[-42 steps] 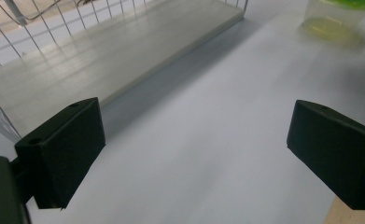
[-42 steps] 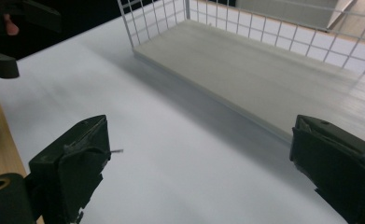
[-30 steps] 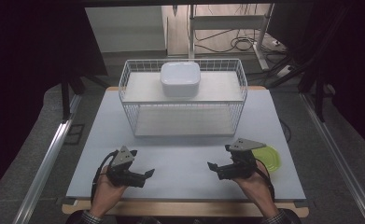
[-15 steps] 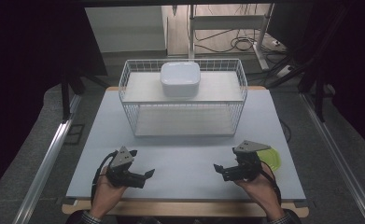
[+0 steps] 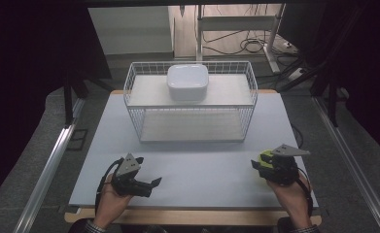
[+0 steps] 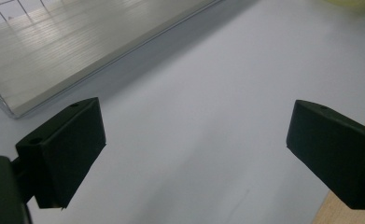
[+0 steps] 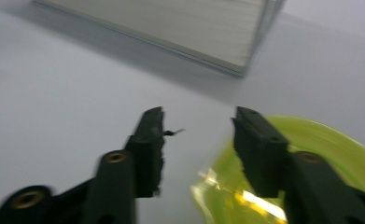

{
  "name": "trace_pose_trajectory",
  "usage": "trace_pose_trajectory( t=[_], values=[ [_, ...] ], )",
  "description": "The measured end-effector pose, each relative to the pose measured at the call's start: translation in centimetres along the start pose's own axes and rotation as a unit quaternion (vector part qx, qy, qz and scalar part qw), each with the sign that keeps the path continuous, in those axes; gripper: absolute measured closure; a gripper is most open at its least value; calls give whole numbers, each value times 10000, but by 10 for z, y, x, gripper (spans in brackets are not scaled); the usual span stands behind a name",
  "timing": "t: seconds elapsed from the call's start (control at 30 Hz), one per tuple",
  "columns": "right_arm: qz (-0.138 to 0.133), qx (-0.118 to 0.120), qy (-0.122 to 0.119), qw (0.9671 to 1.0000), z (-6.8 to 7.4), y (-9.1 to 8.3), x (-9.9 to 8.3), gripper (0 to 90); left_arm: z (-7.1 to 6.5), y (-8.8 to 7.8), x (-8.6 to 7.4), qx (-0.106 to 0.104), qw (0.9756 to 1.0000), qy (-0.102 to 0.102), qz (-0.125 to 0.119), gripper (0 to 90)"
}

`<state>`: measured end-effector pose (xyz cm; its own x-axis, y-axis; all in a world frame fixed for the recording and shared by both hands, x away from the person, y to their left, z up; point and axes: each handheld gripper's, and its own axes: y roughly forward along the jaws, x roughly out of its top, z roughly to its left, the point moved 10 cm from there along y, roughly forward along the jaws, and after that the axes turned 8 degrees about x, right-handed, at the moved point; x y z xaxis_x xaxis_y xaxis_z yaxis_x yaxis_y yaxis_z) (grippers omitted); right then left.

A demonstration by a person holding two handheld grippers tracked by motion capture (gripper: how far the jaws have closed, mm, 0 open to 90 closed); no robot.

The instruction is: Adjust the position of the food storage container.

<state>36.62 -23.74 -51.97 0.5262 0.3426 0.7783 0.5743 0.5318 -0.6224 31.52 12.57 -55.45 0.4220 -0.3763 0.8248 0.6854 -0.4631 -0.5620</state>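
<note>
Dim lab, white desk (image 5: pixel 197 165) up front. One wire basket (image 5: pixel 191 104) mid-desk, one white bowl (image 5: pixel 187 81) parked on its top shelf. One yellow-green dish (image 7: pixel 311 154) at near right edge. Right gripper (image 7: pixel 196 135) over its rim, jaws just narrowing, nothing pinched yet; probably lining up pickup. Left gripper (image 6: pixel 194 140) spread wide, idle, empty.

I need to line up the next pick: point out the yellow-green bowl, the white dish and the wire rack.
yellow-green bowl (image 7: pixel 329 149): right gripper view, on its inner surface beside the right jaw.
white dish (image 5: pixel 187 80): high view, on its middle.
wire rack (image 5: pixel 190 119): high view, on its front wire wall.
</note>
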Motion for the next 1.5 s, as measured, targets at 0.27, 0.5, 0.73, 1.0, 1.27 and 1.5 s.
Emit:
trace_pose_trajectory(
  t=[0.27,0.5,0.73,1.0,1.27,1.5],
  values=[
    [-45,-650,429,9970,-50,-32,-13,899,-2,3,-2,-35,10000,36,65,43],
    [-122,-1000,718,9923,-78,-45,-23,899,-3,4,-3,-47,9999,41,80,44],
    [22,-1170,902,9890,-97,-44,-36,899,-3,5,-4,-55,9999,53,107,44],
    [236,-1081,1014,9887,-98,-35,-45,899,-5,7,-5,-77,9999,77,123,44],
    [294,-915,1034,9900,-91,-28,-46,898,-7,8,-5,-103,9998,121,156,44],
    [333,-666,985,9924,-77,-19,-42,898,-8,7,-5,-132,9997,123,144,43]
  ],
)
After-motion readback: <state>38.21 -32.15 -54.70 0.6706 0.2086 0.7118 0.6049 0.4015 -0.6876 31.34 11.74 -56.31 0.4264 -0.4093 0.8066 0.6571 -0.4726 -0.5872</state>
